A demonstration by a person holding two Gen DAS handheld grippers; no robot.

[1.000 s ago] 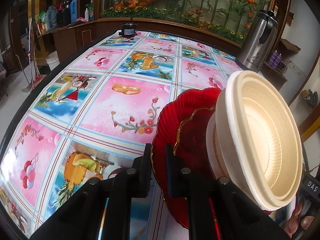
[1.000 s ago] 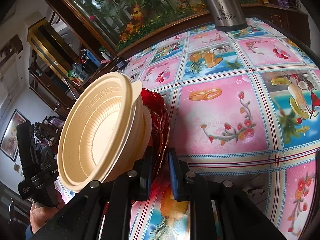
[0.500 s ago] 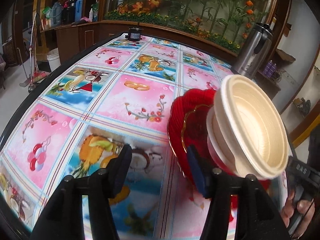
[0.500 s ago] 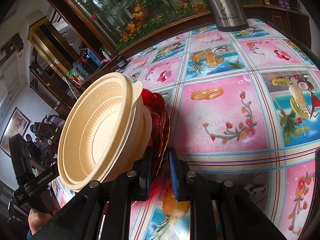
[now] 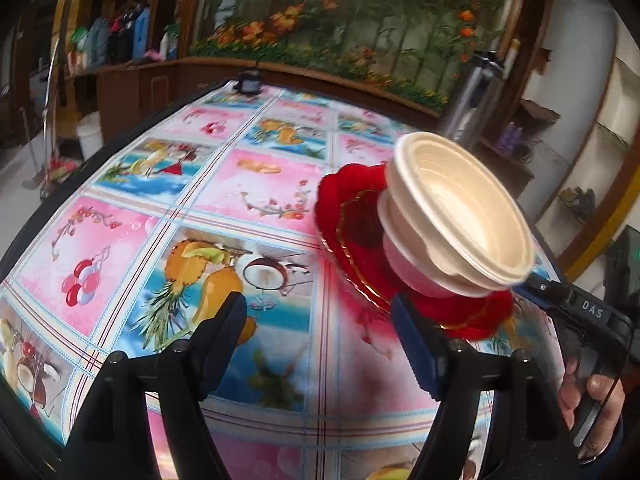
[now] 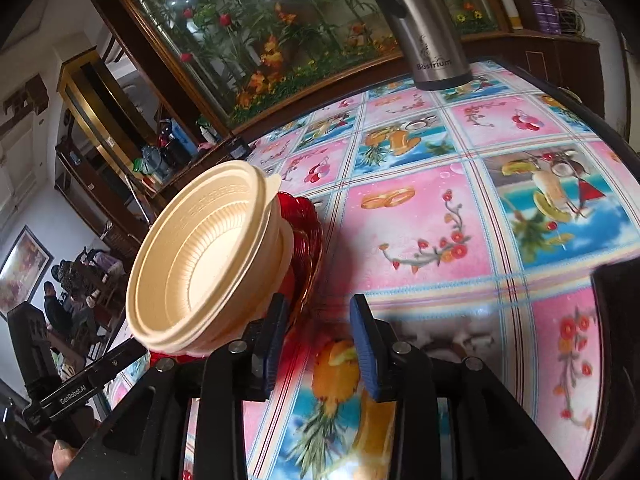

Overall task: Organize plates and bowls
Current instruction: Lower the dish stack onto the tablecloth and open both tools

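Hand-held grippers on release over a patterned worktop [image 5: 248, 196]. Left hand-held gripper [image 5: 320, 332]: jaws opening, set wide, nothing between them but tablecloth. Right hand-held gripper [image 6: 316, 332]: jaws opening as well, gap narrower, red rim just beside the left finger and, by the look of it, no longer pinched.

Stack of cream bowls [image 5: 460, 208], nested, mouth up, seated on red plates [image 5: 352, 232] with gilt edging, resting on the worktop between the two tools. Seen from the left wrist: stack ahead and to the right, near the right fingertip. Seen from the right wrist: bowls [image 6: 200, 264] ahead and to the left, plates [image 6: 304, 232] partly hidden behind them, closer than in the left view. Right hand judged the nearer for any further nudge. Round pieces, so no long axis to line up with; only the rim side matters.

Beyond the stack: steel flask [image 6: 428, 28] at the far edge, planted display behind glass.
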